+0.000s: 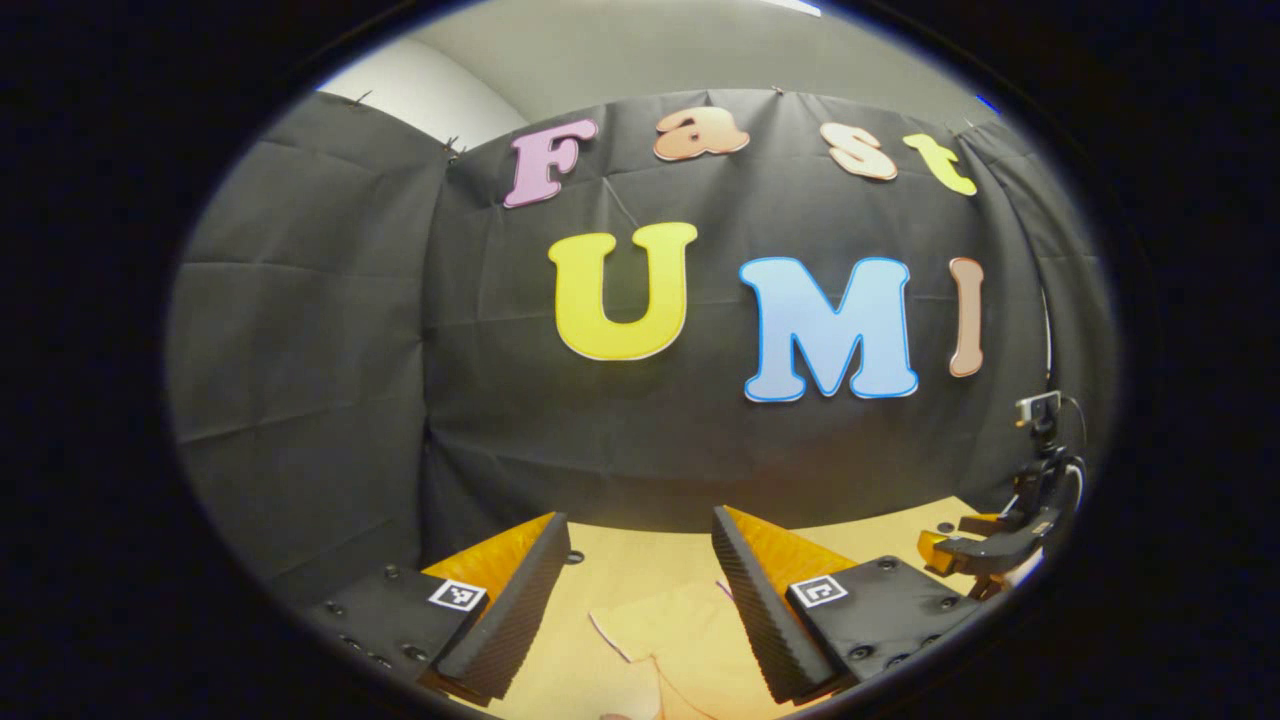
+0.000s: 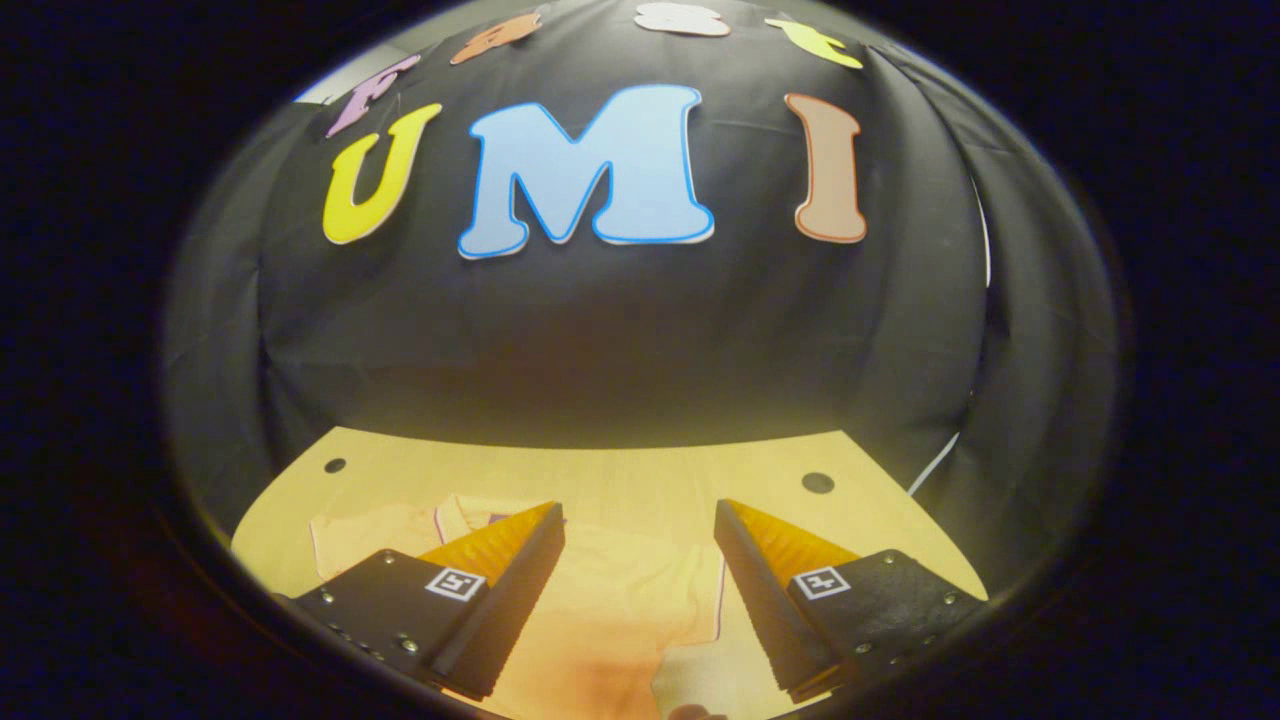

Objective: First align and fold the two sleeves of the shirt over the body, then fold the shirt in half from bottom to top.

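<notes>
A pale yellow shirt (image 2: 610,590) lies flat on the wooden table (image 2: 600,470), with one sleeve (image 2: 360,535) spread to the left in the right gripper view. My right gripper (image 2: 640,560) hovers open above the shirt's body, nothing between its fingers. In the left gripper view a sleeve end (image 1: 655,625) of the shirt lies on the table (image 1: 640,560) below my left gripper (image 1: 640,570), which is open and holds nothing. The other gripper (image 1: 985,545) shows at the far right of the left gripper view, above the table.
Black cloth walls close the booth behind and on both sides. The table has small round holes (image 2: 817,482) near its back corners. A white cable (image 2: 935,462) hangs at the right wall.
</notes>
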### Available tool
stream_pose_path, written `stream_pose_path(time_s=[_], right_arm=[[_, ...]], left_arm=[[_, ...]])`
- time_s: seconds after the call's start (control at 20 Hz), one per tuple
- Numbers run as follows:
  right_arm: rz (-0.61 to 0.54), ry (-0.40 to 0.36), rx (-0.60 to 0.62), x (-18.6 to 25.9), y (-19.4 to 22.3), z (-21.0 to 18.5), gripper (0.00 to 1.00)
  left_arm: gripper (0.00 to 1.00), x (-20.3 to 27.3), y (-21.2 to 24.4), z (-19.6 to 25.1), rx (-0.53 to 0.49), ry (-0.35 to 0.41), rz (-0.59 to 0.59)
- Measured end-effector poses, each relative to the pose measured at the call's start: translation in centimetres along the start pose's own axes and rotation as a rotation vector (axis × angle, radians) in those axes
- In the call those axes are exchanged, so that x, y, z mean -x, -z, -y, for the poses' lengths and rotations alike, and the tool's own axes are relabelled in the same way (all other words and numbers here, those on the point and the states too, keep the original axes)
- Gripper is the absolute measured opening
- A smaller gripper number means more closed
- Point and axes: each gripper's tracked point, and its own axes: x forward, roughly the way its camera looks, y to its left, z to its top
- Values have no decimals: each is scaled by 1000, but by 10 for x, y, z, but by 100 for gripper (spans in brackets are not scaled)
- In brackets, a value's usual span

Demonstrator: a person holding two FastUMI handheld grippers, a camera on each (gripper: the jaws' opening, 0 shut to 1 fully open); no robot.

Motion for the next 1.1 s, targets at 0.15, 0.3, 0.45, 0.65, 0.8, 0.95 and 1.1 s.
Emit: stream_pose_path(time_s=[0.15, 0.3, 0.45, 0.65, 0.8, 0.95, 1.1], right_arm=[[-75, 13, 13, -23, 28, 8, 96], [-140, 21, 18, -42, 52, 16, 96], [-210, 27, 36, -61, 79, 21, 96], [-299, 34, 34, -81, 109, 28, 96], [-358, 37, 36, -90, 131, 33, 96], [-399, 41, 23, -95, 144, 36, 96], [-430, 42, 21, -96, 154, 35, 96]], left_arm=[[94, 2, 3, -10, 5, -29, -13], [93, 4, 7, -18, 8, -57, -25], [93, 4, 11, -26, 10, -82, -37], [93, 5, 14, -34, 8, -109, -49], [93, 5, 16, -39, 7, -123, -57], [93, 4, 18, -43, 5, -135, -64], [93, 2, 21, -43, 9, -141, -71]])
